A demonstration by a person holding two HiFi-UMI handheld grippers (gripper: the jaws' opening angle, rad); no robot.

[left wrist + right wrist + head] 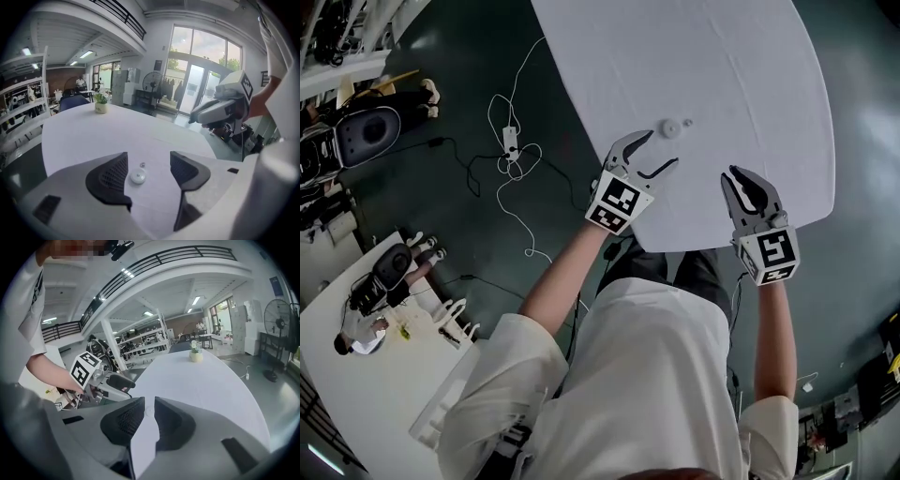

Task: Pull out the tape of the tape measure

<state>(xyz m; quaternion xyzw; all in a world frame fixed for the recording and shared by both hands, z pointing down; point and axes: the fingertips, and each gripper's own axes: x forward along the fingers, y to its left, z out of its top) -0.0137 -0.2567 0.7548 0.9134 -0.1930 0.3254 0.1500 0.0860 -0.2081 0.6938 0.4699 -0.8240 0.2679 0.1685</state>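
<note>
Small round white tape measure (669, 128) flat on the white table (741, 75), a tiny pale bit (687, 122) just beside it on the side away from the person; too small to tell what. Just short of the tape measure, on its near side: left claw (663, 148), jaws spread wide. Grips nothing and does not touch the tape measure. Points straight at it: in the left gripper view, tape measure framed in the gap between the two jaws, a little ahead of them. To the right of the tape measure and nearer the person, well apart from it: right claw (733, 180), jaws drawn close with only a narrow slit left. Holds nothing in that slit. Far beyond the tape measure: a small potted plant (100, 108).
</note>
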